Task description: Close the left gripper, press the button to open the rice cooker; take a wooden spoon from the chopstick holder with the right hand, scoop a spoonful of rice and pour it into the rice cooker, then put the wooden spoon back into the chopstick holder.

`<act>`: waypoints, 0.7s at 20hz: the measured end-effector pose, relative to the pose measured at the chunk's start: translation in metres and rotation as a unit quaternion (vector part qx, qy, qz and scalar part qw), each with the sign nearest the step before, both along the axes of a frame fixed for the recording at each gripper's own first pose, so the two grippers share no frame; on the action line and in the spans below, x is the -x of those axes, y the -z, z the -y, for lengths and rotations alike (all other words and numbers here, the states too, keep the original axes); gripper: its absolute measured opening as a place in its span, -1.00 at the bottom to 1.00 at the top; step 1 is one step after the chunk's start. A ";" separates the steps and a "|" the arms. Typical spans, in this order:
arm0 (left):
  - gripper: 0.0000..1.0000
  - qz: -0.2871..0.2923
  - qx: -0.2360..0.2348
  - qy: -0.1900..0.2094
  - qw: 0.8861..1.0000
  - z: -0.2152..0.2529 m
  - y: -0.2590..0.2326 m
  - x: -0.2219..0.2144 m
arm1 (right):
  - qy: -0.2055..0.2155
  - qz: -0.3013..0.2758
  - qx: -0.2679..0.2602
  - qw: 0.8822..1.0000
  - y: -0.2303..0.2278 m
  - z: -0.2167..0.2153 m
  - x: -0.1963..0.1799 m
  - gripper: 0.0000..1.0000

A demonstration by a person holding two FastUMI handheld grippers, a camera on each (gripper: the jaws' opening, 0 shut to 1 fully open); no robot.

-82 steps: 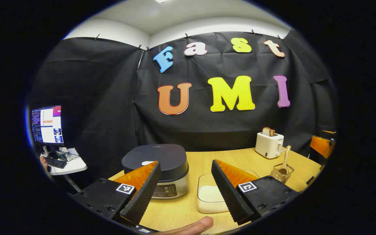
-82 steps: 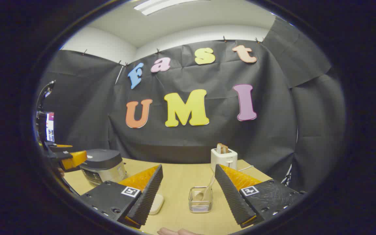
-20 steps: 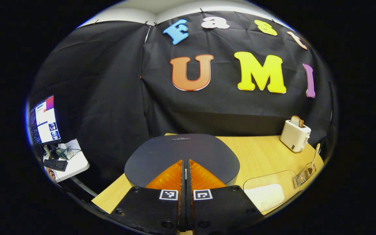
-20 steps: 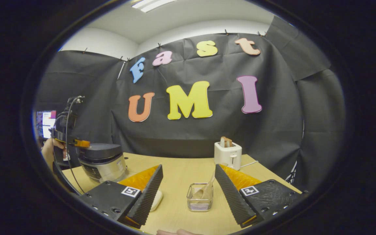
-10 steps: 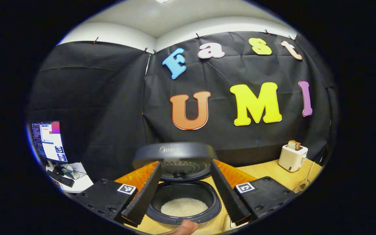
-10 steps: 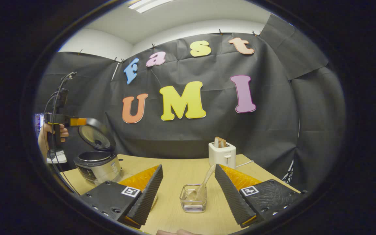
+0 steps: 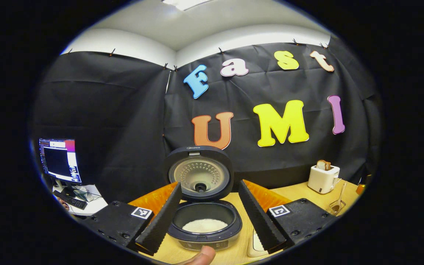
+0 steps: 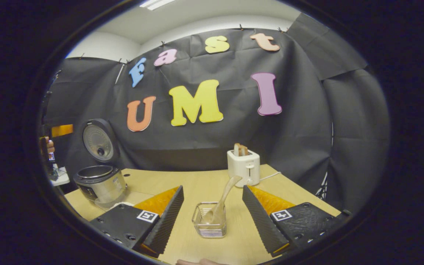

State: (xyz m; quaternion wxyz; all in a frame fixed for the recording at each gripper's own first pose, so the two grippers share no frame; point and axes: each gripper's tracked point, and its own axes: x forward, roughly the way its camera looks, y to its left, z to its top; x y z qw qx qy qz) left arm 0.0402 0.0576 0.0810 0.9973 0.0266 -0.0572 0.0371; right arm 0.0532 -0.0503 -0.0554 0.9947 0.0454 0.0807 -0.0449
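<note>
The rice cooker (image 7: 204, 230) stands open, its lid (image 7: 201, 173) upright and white rice (image 7: 204, 224) in the pot. My left gripper (image 7: 209, 183) is open, held a little back from and above the pot, nothing between its fingers. In the right gripper view the cooker (image 8: 101, 184) sits at the far left with its lid (image 8: 98, 141) raised. My right gripper (image 8: 212, 188) is open above the table, just short of the wire chopstick holder (image 8: 209, 222). The wooden spoon (image 8: 222, 200) leans in that holder, handle up and to the right.
A white toaster (image 8: 244, 165) with bread stands behind the holder, also seen as a toaster (image 7: 322, 178) at the right. A shallow rice dish (image 7: 255, 244) lies right of the cooker. A monitor (image 7: 60, 160) sits on a side desk, left. A thumb (image 7: 201, 255) shows below.
The left gripper, shut over the lid one second ago, has opened and drawn back. The lid has swung from half raised to upright. The right gripper has edged toward the holder.
</note>
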 end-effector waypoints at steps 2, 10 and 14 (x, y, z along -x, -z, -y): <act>0.97 -0.005 0.000 0.010 1.000 0.011 0.011 0.017 | -0.003 -0.011 -0.001 1.000 0.007 -0.003 -0.005 0.92; 0.97 -0.014 0.000 0.013 1.000 0.025 0.047 0.059 | -0.021 -0.060 -0.005 0.998 0.051 0.001 -0.033 0.92; 0.98 -0.014 -0.003 0.032 0.999 0.033 0.056 0.061 | -0.013 -0.069 -0.028 0.997 0.057 0.018 -0.047 0.82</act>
